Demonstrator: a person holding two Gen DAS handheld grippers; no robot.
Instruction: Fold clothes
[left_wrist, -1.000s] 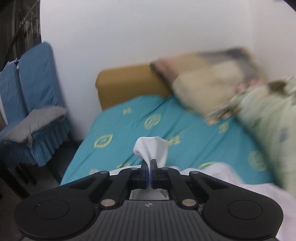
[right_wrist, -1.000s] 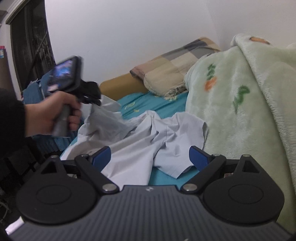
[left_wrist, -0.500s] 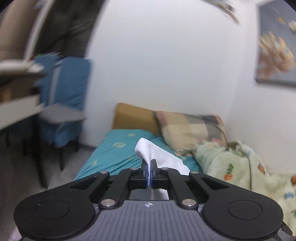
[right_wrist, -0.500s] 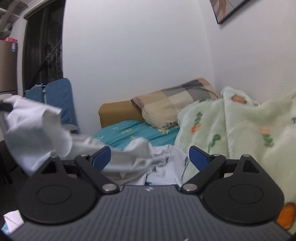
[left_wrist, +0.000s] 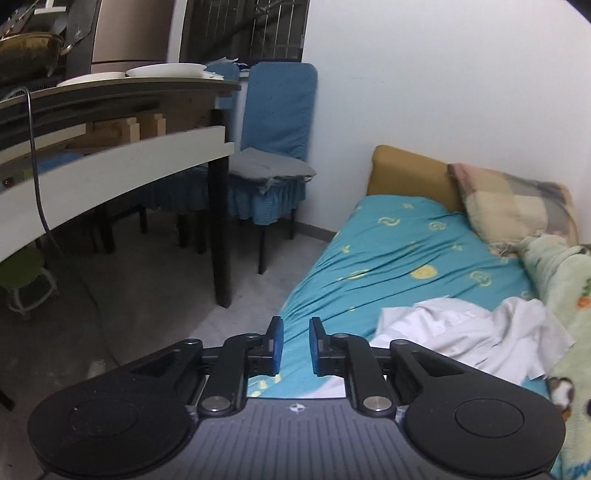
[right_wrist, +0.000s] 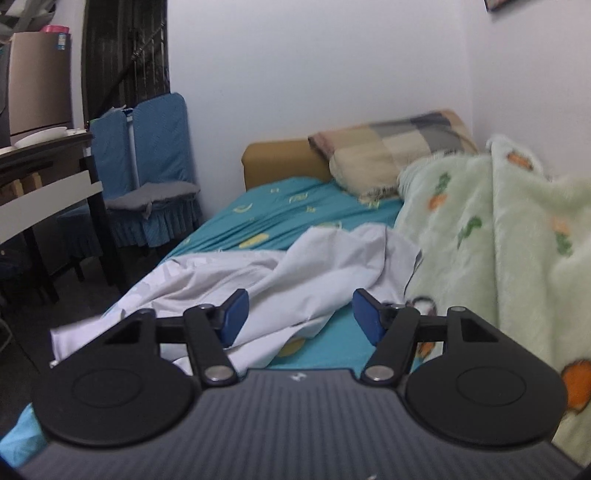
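Hovering level over the bed's (left_wrist: 388, 258) near edge, the left gripper (left_wrist: 294, 349) points toward 12 o'clock, jaws slightly parted and empty. At its 2 o'clock the white garment (left_wrist: 472, 336) lies crumpled on the teal sheet. The right gripper (right_wrist: 301, 317), jaws spread wide, hangs above the same garment (right_wrist: 280, 277), blanket (right_wrist: 498, 240) at 3 o'clock.

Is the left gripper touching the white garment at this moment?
Apart. In the left wrist view the left gripper stands open with only teal bedsheet between its fingers; the white garment lies off to the right.
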